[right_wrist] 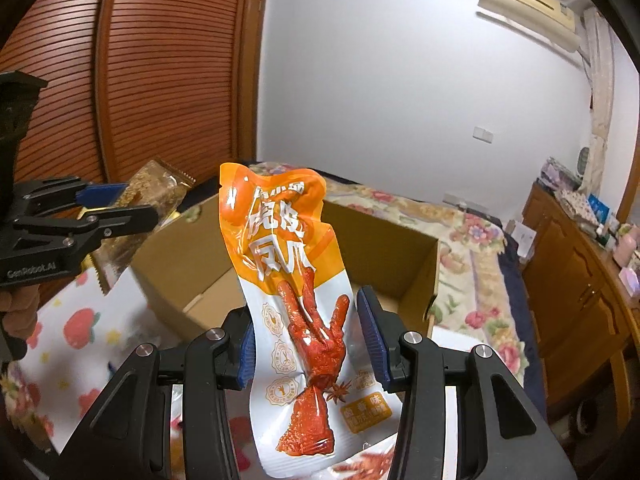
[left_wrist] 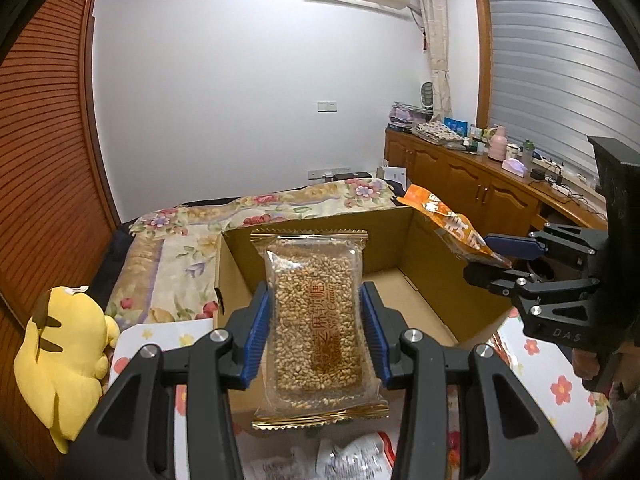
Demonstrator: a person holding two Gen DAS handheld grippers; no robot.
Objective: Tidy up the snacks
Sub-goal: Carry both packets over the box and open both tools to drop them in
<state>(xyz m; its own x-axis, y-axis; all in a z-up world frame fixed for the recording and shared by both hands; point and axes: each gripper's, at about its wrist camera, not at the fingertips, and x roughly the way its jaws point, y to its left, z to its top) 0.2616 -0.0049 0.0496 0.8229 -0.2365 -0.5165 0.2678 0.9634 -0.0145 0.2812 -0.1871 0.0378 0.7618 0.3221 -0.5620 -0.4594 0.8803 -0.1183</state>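
Above the open cardboard box (left_wrist: 432,280), two snacks held up, one per gripper. Left gripper (left_wrist: 316,336): blue pads closed against both long edges of a clear sesame candy pack (left_wrist: 314,320) with gold crimped ends, pack upright and lifted over the near edge of the box. Right gripper (right_wrist: 310,344): closed to the width of an orange and white chicken feet pouch (right_wrist: 292,304); left pad pressed on the pouch edge, right pad just beside it, contact there hard to tell; pouch upright, leaning a little left, in front of the box. From the left wrist view, same pouch (left_wrist: 448,220) pinched by its lower end over the right wall of the box. Box on a floral bedspread (left_wrist: 192,236); yellow plush toy (left_wrist: 64,356) at far left; wooden cabinet (left_wrist: 472,184) along the right wall.
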